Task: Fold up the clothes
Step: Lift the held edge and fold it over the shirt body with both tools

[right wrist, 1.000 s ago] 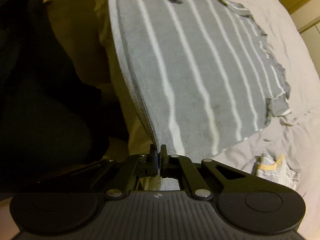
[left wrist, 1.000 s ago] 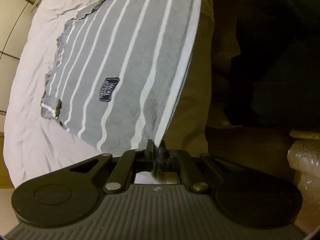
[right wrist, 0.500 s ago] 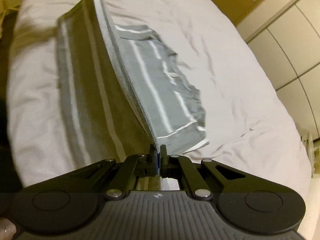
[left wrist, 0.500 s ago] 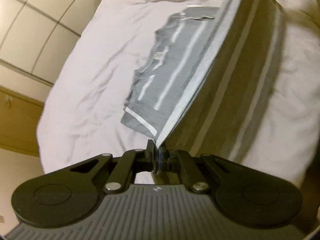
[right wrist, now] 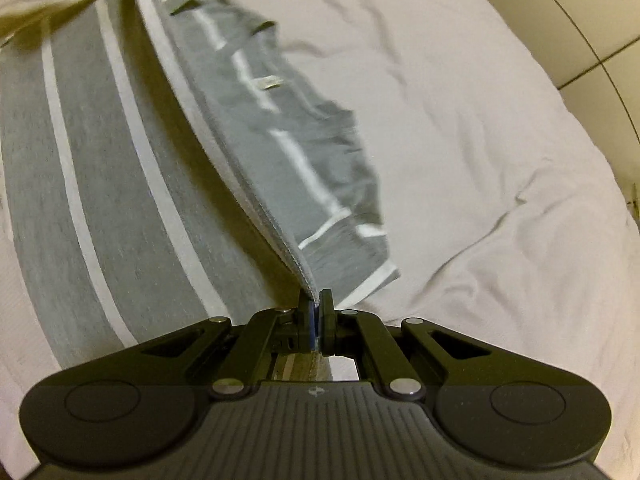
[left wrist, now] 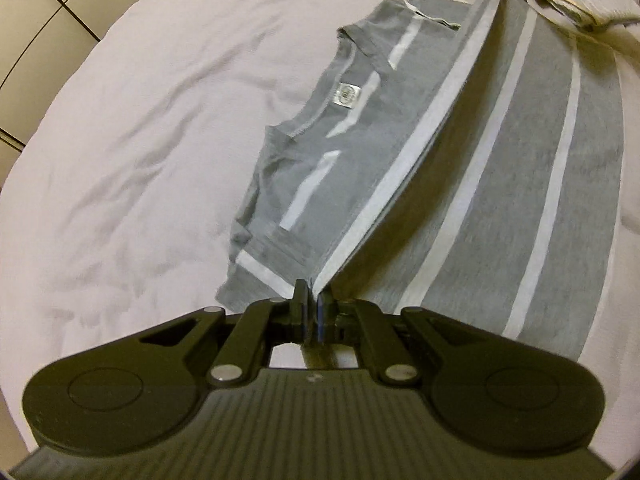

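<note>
Shirt (left wrist: 500, 184) hem lower now (both tools clamped)

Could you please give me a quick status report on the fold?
Left gripper and right gripper both shut on the striped shirt hem, lifted over the bed sheet. Fold unfinished. Nothing blocking.

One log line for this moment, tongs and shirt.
left tongs: shut on shirt hem | right tongs: shut on shirt hem | striped shirt: hem lifted above bedsheet | fold: unfinished
</note>
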`<state>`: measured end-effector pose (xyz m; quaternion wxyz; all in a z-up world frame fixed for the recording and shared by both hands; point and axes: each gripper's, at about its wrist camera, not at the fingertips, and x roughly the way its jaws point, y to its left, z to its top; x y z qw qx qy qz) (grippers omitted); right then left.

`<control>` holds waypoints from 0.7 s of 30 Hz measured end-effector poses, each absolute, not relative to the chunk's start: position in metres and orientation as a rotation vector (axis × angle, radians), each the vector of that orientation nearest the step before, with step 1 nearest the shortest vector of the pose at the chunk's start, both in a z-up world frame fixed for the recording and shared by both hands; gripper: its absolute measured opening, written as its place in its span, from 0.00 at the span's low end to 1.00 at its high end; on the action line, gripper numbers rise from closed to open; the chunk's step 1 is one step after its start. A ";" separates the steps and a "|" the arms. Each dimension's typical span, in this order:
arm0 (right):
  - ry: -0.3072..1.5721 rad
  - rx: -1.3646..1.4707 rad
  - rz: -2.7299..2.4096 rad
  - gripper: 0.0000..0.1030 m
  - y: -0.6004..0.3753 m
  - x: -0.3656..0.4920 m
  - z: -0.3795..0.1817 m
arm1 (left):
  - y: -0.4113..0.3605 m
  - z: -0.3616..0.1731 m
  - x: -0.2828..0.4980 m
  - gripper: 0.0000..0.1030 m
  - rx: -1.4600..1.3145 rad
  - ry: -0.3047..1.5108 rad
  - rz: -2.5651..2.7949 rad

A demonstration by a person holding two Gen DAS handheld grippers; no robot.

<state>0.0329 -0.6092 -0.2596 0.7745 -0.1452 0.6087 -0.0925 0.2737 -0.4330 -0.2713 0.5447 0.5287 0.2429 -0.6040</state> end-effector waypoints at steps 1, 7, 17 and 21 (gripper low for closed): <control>1.317 -0.312 -0.195 0.00 -0.616 0.038 -0.260 | -0.437 -0.272 0.278 0.02 1.246 0.581 -1.431; 1.322 -0.294 -0.130 0.00 -0.645 0.060 -0.282 | -0.471 -0.290 0.298 0.02 1.283 0.623 -1.401; 1.320 -0.247 -0.076 0.00 -0.684 0.085 -0.309 | -0.504 -0.313 0.325 0.03 1.269 0.721 -1.328; 1.320 -0.221 -0.079 0.00 -0.695 0.095 -0.321 | -0.514 -0.328 0.329 0.03 1.300 0.729 -1.319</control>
